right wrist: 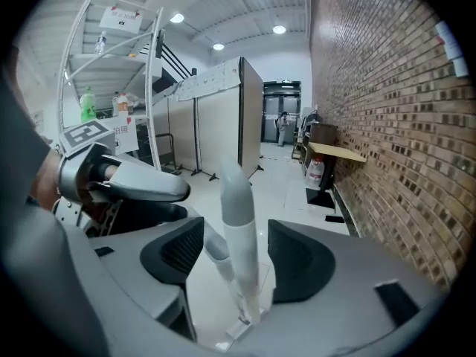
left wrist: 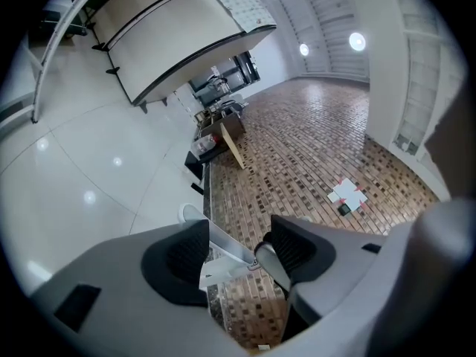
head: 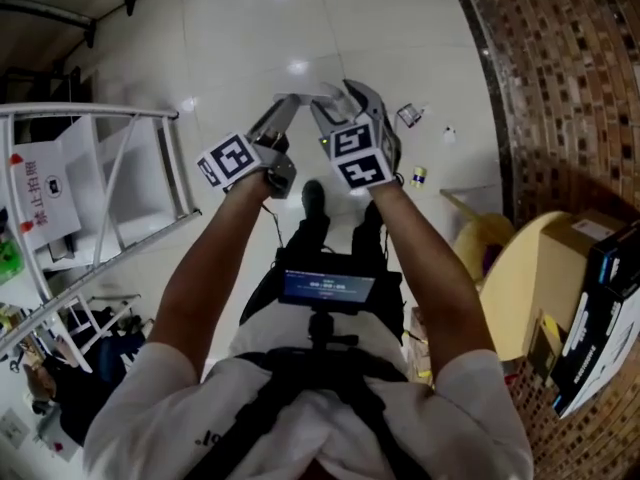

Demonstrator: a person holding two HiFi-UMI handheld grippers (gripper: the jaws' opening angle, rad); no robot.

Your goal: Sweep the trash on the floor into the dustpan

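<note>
Trash (head: 410,115) lies on the floor (head: 240,38) by the brick wall (head: 570,78) in the head view, beyond my outstretched arms, with the left hand-held gripper (head: 288,106) and right hand-held gripper (head: 340,96) tip to tip. In the left gripper view I see the jaws apart around a white handle (left wrist: 227,245). In the right gripper view they are apart too, an upright grey-topped handle (right wrist: 239,222) standing free between them.

Wearing a white short-sleeved T-shirt (head: 180,398) under black harness straps (head: 300,388), plus a black chest-mounted box with a blue-lit screen (head: 327,288). Dark trousers (head: 372,236), black shoes (head: 313,196). Grey plastic left hand-held gripper (left wrist: 238,253) and right hand-held gripper (right wrist: 236,255), black ribbed pads (left wrist: 184,256), white cubes with black square markers (head: 235,158).
</note>
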